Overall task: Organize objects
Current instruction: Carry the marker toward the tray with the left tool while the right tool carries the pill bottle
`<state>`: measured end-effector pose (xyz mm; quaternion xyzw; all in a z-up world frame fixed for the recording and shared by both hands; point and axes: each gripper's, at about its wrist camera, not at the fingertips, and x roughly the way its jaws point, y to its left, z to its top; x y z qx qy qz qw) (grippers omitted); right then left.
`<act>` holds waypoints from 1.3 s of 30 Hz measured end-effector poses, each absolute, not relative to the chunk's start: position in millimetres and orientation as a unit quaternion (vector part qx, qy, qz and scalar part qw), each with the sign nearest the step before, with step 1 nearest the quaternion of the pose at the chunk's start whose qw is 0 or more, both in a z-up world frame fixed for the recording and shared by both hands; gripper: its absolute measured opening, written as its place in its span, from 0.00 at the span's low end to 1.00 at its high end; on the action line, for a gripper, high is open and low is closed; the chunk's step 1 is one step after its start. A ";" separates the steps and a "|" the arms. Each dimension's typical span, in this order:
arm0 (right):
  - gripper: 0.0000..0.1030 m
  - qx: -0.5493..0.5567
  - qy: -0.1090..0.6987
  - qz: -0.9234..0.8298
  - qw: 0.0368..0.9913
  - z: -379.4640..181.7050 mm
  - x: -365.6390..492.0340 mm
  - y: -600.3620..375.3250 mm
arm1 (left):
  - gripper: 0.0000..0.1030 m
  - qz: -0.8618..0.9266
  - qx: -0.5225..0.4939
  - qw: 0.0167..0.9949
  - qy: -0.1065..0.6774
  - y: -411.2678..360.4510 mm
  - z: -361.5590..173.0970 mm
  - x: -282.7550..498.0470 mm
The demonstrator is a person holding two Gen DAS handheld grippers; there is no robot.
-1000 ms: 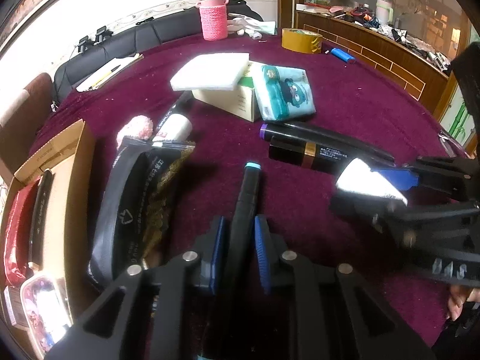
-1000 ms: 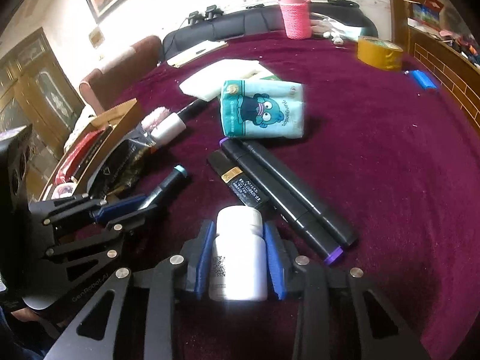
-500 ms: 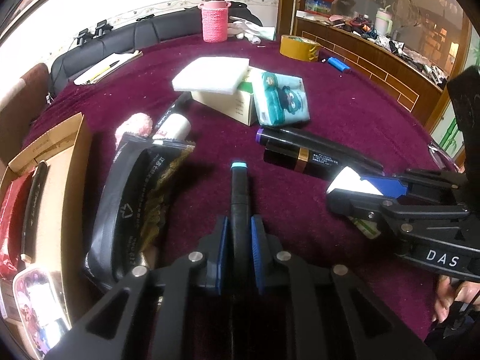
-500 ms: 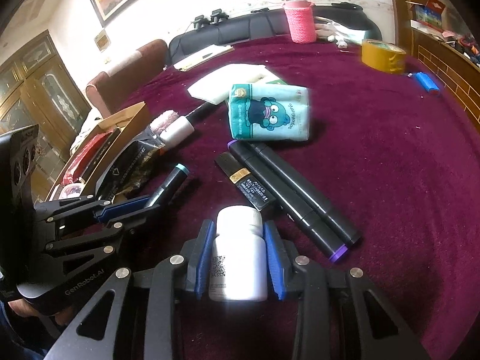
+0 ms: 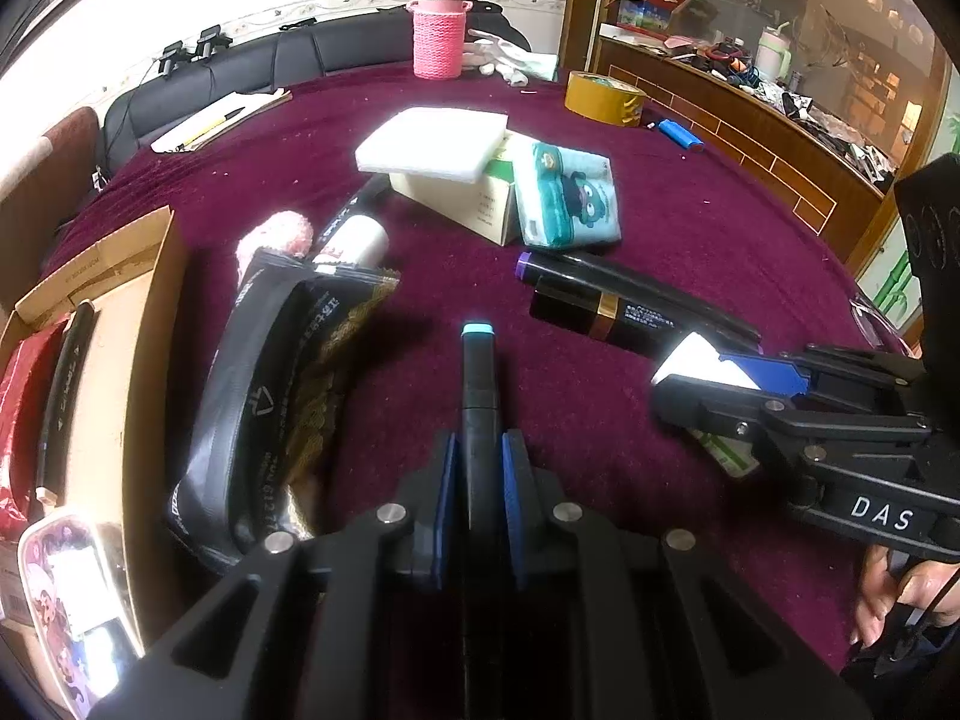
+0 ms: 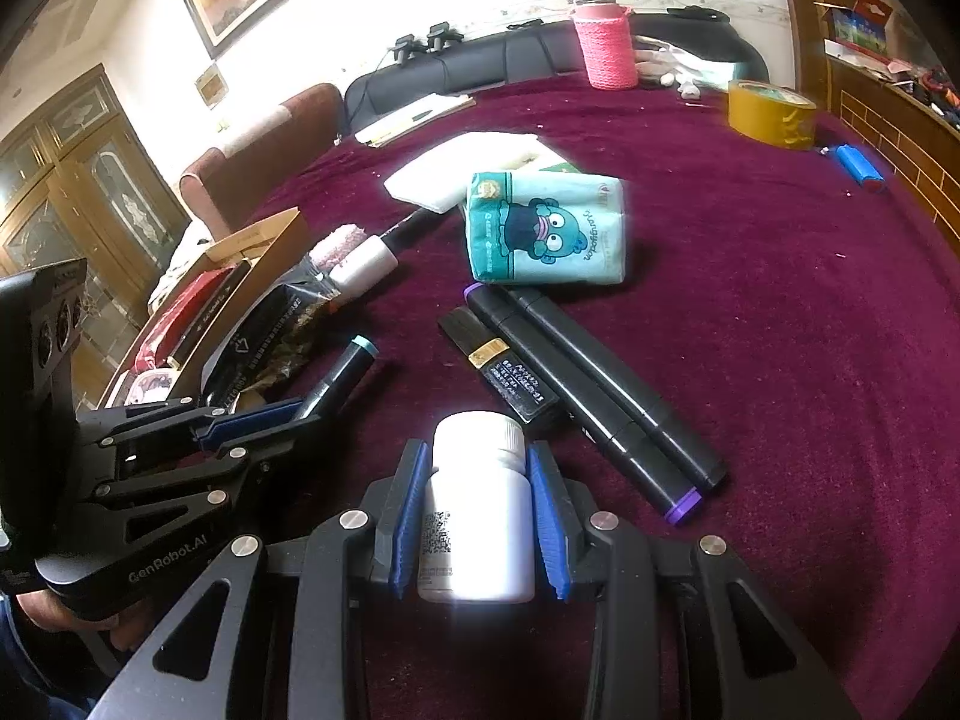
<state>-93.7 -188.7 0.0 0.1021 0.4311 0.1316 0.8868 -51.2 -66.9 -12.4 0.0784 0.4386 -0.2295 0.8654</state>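
Both grippers carrying stuff right now

Left gripper [image 5: 478, 468] is clamping a teal-tipped marker [image 5: 478, 384] pointing to 12 o'clock; right gripper [image 6: 480, 516] is squeezing a white bottle [image 6: 478, 510], 2 black markers [image 6: 606, 396] at 1 o'clock.

"DAS" stands on the right tool [image 5: 744, 384] and "GenRobot.AI" on the left tool [image 6: 282, 414].

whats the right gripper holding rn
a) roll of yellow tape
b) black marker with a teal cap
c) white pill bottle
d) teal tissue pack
c: the right gripper has its blue pads closed against both sides of the white pill bottle, while the teal-capped marker sits in the left gripper.
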 end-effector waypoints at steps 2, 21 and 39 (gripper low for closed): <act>0.36 0.103 0.430 0.134 0.887 0.2 -93.8 -189.0 | 0.14 -0.230 0.075 0.865 0.439 -65.9 -12.0 -51.1; 0.36 0.123 0.424 0.150 0.885 2.6 -93.8 -192.0 | 0.14 -0.222 0.033 0.871 0.437 -38.8 -4.3 -56.9; 0.36 0.115 0.422 0.227 0.870 34.7 -84.4 -145.0 | 0.14 -0.249 -0.042 0.883 0.396 4.9 29.0 -72.8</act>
